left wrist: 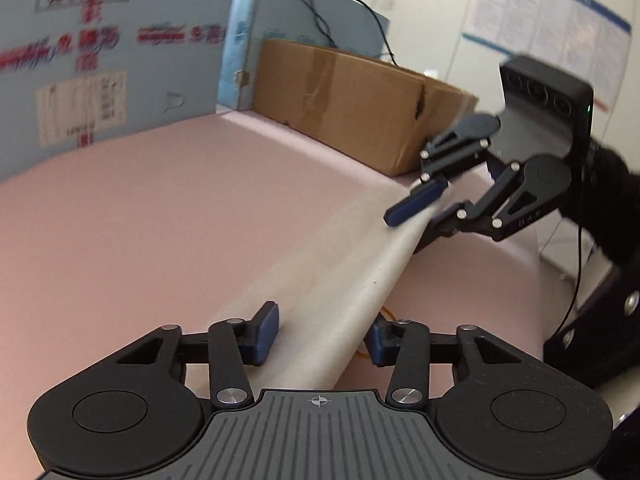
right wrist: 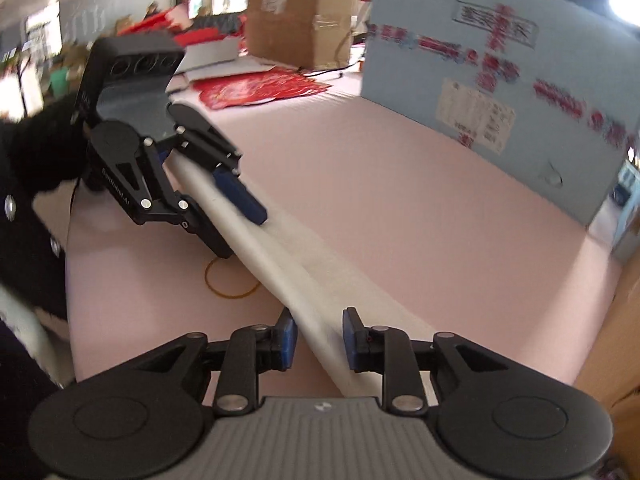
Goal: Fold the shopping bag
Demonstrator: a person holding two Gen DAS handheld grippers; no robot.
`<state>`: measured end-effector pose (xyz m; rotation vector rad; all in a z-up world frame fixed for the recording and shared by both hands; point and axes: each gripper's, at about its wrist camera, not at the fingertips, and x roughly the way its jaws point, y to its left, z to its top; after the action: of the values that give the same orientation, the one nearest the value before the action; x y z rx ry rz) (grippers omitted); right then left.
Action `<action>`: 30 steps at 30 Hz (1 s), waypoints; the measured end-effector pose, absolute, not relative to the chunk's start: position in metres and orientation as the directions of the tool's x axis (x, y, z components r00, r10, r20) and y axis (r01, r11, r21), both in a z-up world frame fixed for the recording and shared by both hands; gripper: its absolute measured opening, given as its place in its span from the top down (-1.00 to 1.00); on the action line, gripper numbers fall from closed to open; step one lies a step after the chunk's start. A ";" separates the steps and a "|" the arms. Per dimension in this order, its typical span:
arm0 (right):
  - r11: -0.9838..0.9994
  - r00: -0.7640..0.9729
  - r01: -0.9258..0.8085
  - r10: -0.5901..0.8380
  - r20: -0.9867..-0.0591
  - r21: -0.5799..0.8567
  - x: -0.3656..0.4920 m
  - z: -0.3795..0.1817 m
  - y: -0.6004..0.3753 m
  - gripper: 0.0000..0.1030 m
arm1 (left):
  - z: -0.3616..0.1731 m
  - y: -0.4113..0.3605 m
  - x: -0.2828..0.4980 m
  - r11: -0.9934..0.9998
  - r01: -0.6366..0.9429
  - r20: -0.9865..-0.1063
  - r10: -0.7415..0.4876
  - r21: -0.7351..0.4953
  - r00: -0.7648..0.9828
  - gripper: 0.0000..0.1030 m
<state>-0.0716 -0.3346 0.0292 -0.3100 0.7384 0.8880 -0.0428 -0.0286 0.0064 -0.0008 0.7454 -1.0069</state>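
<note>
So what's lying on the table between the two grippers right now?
The white shopping bag, a long folded strip, runs from the left gripper to the right gripper. An orange rubber band lies beside it, clearest in the right wrist view.

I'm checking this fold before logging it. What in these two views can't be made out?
- Printed red text on the blue board: motion blur, both views.
- Whether either claw, left or right, pinches the white bag: the fabric hides the contact.
- Bag handles: not visible; folded fabric covers them.
- Rubber band: partly behind the bag's edge, right wrist view.
- Bag's near ends: cut off by each claw body.
</note>
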 end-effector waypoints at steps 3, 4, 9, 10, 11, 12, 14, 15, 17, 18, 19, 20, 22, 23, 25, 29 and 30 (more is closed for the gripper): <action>0.688 0.395 -0.681 0.634 -0.665 0.251 -0.055 0.024 -0.372 0.30 | -0.003 -0.011 -0.034 0.546 0.711 -0.516 -0.804 -0.443 0.296 0.37; 0.711 0.402 -0.634 0.638 -0.657 0.303 -0.052 0.023 -0.385 0.26 | -0.005 -0.008 -0.034 0.543 0.703 -0.506 -0.810 -0.459 0.296 0.38; 0.775 0.460 -0.469 0.624 -0.631 0.424 -0.052 0.017 -0.420 0.20 | -0.006 -0.007 -0.037 0.546 0.707 -0.496 -0.811 -0.451 0.310 0.38; 0.785 0.475 -0.437 0.616 -0.628 0.439 -0.053 0.016 -0.424 0.20 | -0.006 -0.007 -0.036 0.544 0.706 -0.495 -0.812 -0.453 0.309 0.38; 0.790 0.481 -0.423 0.611 -0.628 0.444 -0.052 0.014 -0.423 0.20 | -0.006 -0.006 -0.035 0.542 0.705 -0.491 -0.815 -0.457 0.308 0.38; 0.796 0.488 -0.408 0.605 -0.630 0.448 -0.050 0.013 -0.422 0.20 | -0.006 -0.006 -0.035 0.540 0.704 -0.487 -0.817 -0.460 0.308 0.37; 0.821 0.508 -0.380 0.570 -0.646 0.425 -0.050 0.015 -0.417 0.19 | -0.006 -0.005 -0.034 0.537 0.703 -0.477 -0.822 -0.466 0.311 0.35; 0.833 0.515 -0.377 0.552 -0.656 0.406 -0.045 0.014 -0.412 0.17 | -0.004 -0.003 -0.033 0.537 0.702 -0.467 -0.825 -0.468 0.319 0.34; 0.861 0.525 -0.362 0.505 -0.685 0.357 -0.042 0.013 -0.404 0.17 | -0.001 0.002 -0.036 0.531 0.704 -0.436 -0.834 -0.472 0.337 0.34; 0.868 0.525 -0.354 0.493 -0.694 0.349 -0.041 0.013 -0.404 0.18 | 0.001 0.004 -0.037 0.529 0.702 -0.420 -0.839 -0.476 0.347 0.34; 0.873 0.524 -0.343 0.484 -0.701 0.347 -0.040 0.012 -0.402 0.19 | 0.002 0.006 -0.038 0.527 0.700 -0.403 -0.843 -0.482 0.358 0.34; 0.878 0.523 -0.332 0.476 -0.707 0.345 -0.039 0.011 -0.401 0.19 | 0.003 0.009 -0.040 0.530 0.689 -0.393 -0.843 -0.494 0.367 0.35; 0.880 0.514 -0.299 0.474 -0.714 0.369 -0.035 0.008 -0.403 0.19 | 0.003 0.014 -0.043 0.537 0.667 -0.382 -0.841 -0.516 0.382 0.45; 0.877 0.511 -0.287 0.481 -0.712 0.386 -0.034 0.007 -0.405 0.19 | 0.002 0.019 -0.045 0.552 0.643 -0.386 -0.833 -0.531 0.396 0.60; 0.866 0.509 -0.256 0.499 -0.701 0.430 -0.034 0.006 -0.412 0.18 | -0.004 0.026 -0.044 0.579 0.590 -0.407 -0.815 -0.562 0.412 0.63; 0.831 0.529 -0.204 0.538 -0.656 0.517 -0.042 0.005 -0.428 0.18 | -0.010 0.029 -0.041 0.610 0.549 -0.445 -0.792 -0.572 0.418 0.67; 0.823 0.534 -0.195 0.545 -0.646 0.533 -0.044 0.006 -0.431 0.18 | -0.010 0.028 -0.041 0.616 0.545 -0.452 -0.788 -0.569 0.418 0.67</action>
<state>-0.0439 -0.4307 0.0056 0.4274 0.9072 0.4565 -0.0405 0.0283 -0.0100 -0.3616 0.7592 -0.8588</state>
